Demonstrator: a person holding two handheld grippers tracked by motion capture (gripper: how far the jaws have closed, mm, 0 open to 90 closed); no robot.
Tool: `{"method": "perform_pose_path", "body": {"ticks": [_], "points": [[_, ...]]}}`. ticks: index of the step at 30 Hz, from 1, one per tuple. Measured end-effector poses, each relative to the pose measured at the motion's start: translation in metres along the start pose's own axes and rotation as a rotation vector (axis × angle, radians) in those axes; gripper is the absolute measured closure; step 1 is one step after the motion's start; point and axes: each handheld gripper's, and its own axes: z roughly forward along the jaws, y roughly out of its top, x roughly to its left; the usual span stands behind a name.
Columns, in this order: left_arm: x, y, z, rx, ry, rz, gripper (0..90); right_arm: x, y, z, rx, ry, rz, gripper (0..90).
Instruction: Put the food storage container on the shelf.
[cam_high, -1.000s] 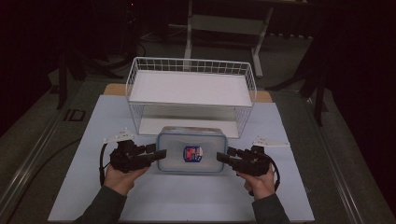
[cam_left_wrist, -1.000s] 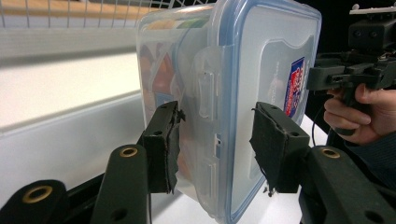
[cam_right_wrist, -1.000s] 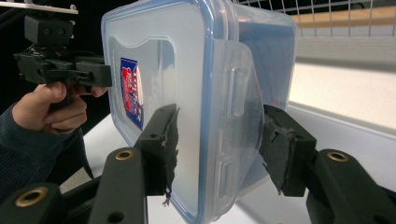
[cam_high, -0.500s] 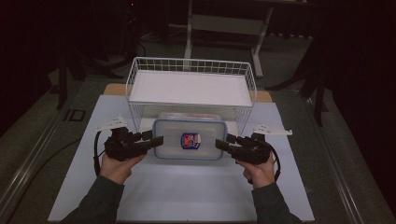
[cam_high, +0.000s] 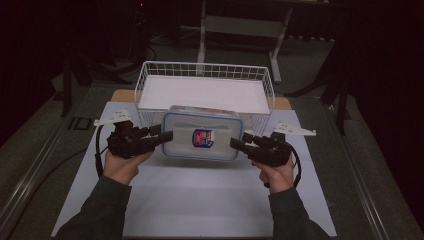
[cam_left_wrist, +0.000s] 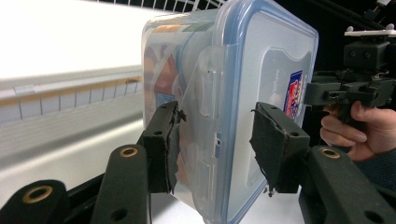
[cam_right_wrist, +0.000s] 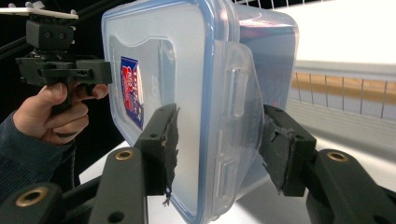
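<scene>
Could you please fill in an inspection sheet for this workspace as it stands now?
Surface: white mat on the table, bare in front.
Job's things: clear lidded food container with blue seal, held up level before the white wire basket.
Clutter: nothing seen.
Grippers: left tool clamps the container's left end, right tool its right end, each over a lid latch.
Cables: one loops from each tool by the wrist.
Surroundings: dark room, grey frame stand behind.
</scene>
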Motion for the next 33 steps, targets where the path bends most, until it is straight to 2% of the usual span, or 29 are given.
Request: {"method": "perform_pose_path", "body": {"ticks": [15,22,27,33], "points": [[0.003,0.049,-0.004,-0.062,0.004,0.049,52.7,0.000,0.042,0.006,-0.065,0.012,-0.026,49.0],[0.007,0.066,-0.001,-0.095,0.002,0.051,52.7,-0.004,0.060,0.008,-0.084,0.010,-0.033,48.9],[0.011,0.079,0.001,-0.139,-0.001,0.049,52.7,-0.007,0.078,0.011,-0.100,0.006,-0.048,48.9],[0.019,0.089,0.008,-0.151,-0.010,0.044,52.7,-0.012,0.093,0.014,-0.095,0.002,-0.070,48.9]]}}
